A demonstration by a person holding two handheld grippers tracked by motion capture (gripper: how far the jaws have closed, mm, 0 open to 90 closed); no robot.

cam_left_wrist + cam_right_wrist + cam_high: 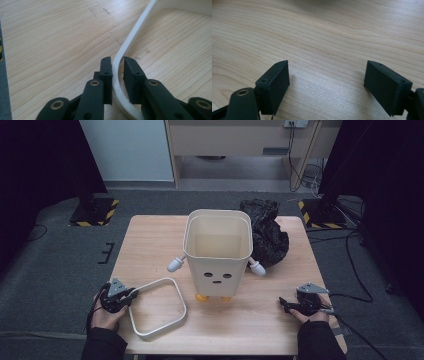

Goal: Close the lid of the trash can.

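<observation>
White ring [159,307] flat on the table [150,240], just left of the bin [217,252]. Left gripper [117,72] at its near-left corner, jaws straddling the rim, one touching, a small gap by the other. Right gripper [327,82] far off, jaws wide, holding nothing.

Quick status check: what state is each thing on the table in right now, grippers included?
Cream plastic bin with a face: upright, open-topped, looks empty.
White rounded-square plastic ring: flat on the wooden table, its corner between the left gripper's jaws.
Crumpled black plastic bag: bunched behind the bin.
Left gripper: nearly shut around the ring.
Right gripper: open, holding nothing.
</observation>
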